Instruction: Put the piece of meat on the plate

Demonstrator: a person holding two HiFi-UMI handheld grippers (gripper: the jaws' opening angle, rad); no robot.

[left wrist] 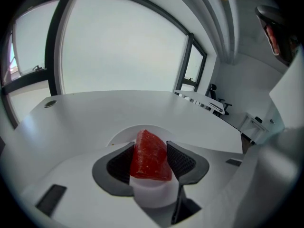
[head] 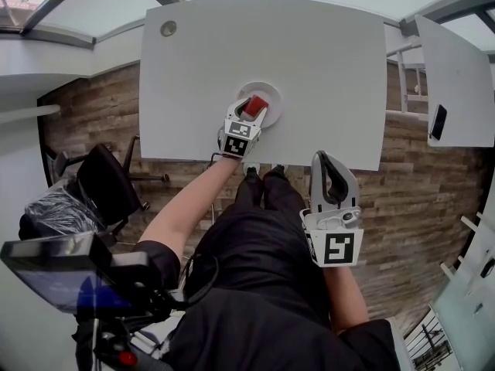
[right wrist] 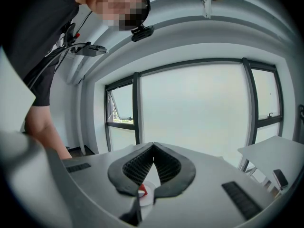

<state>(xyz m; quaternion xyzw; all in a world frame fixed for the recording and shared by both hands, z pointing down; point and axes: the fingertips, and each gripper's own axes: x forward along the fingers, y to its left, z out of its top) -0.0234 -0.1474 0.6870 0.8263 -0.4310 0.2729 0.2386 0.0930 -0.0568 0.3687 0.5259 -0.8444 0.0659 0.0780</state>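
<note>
A red piece of meat lies on the small white plate near the front edge of the white table. My left gripper is over the plate with its jaws on either side of the meat. In the left gripper view the meat rests on the plate between the dark pads, which stand beside it without squeezing: the gripper is open. My right gripper hangs off the table's front edge, above my lap, shut with its tips together and nothing in them.
A round cable hole sits at the table's far left corner. A second white table to the right carries a dark phone. A black office chair stands at the left on the wooden floor.
</note>
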